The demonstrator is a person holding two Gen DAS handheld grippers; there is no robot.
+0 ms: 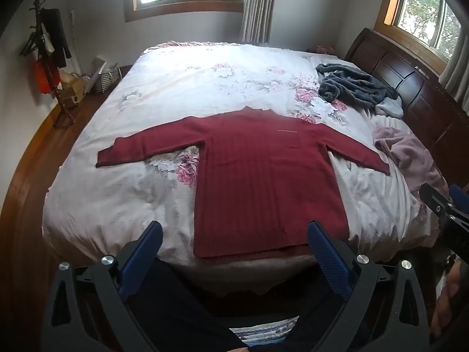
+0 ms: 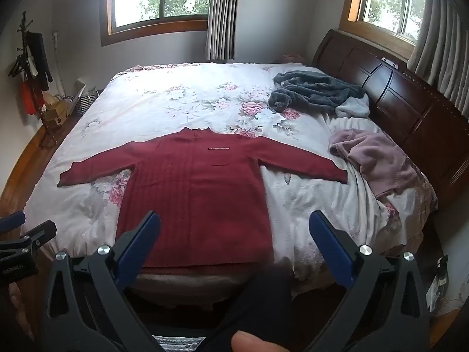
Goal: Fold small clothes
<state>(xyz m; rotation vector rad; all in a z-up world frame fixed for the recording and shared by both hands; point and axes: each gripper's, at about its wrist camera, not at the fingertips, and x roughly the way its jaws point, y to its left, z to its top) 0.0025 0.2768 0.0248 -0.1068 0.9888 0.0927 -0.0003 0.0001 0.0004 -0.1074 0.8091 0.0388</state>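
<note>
the red sweater (image 1: 263, 176) lies flat, sleeves out, probably ready for folding; left gripper (image 1: 234, 234) and right gripper (image 2: 234, 226) hover spread apart, empty.

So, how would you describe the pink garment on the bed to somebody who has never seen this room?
Find the large bed with the floral cover and its dark wooden headboard. Close to that headboard lie two crumpled heaps: a dark grey fleece farther away, and the pink garment nearer the viewer. Unlike the red sweater, spread flat, it is bunched up, pale and dusty pink.
</note>
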